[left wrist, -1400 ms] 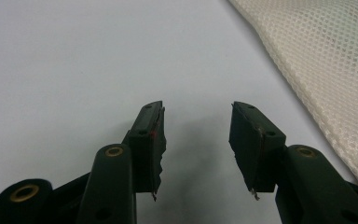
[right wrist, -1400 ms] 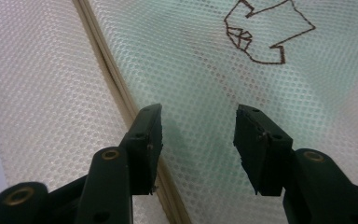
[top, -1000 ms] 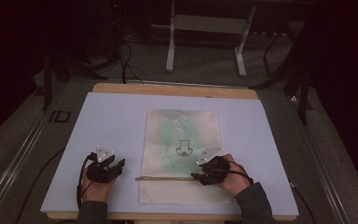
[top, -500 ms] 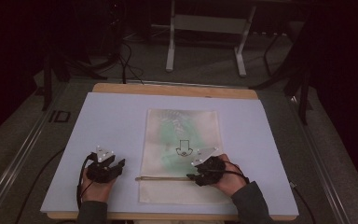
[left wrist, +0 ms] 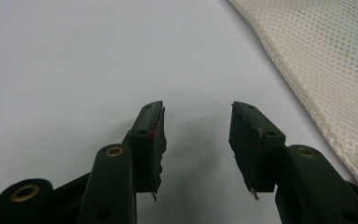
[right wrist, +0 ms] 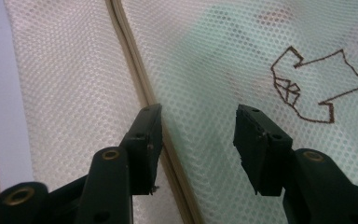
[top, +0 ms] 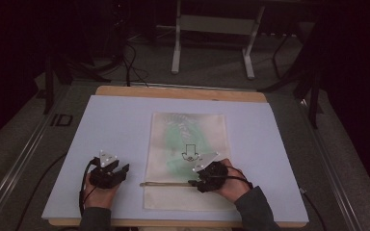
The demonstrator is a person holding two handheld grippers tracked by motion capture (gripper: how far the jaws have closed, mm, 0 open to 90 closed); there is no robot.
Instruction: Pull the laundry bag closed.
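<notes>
A: Start at the left. What is the left gripper (top: 109,172) doing?

B: It rests low on the pale blue table cover (top: 115,125), held in the person's left hand, just off the left edge of the mesh bag (top: 188,144). In its own view the left gripper (left wrist: 196,128) has its jaws spread wide with nothing between them, only bare cover under them, and the bag's netting (left wrist: 317,60) runs down the right side of that picture.

A: And the bag itself?

B: It lies flat in the middle of the table, long side running away from the person. It is cream netting with something green showing through, and a small arrow outline (top: 190,151) drawn on it. A zip line (top: 166,183) crosses it near the end closest to the person.

A: Then the right side?

B: The right gripper (top: 207,177) sits on the bag's near right part, at the right end of the zip line. In its own view the right gripper (right wrist: 198,128) is also wide apart, holding nothing. Its left jaw lies right at the zip seam (right wrist: 140,88), and the arrow outline (right wrist: 314,86) shows up and to the right of the other jaw.
</notes>
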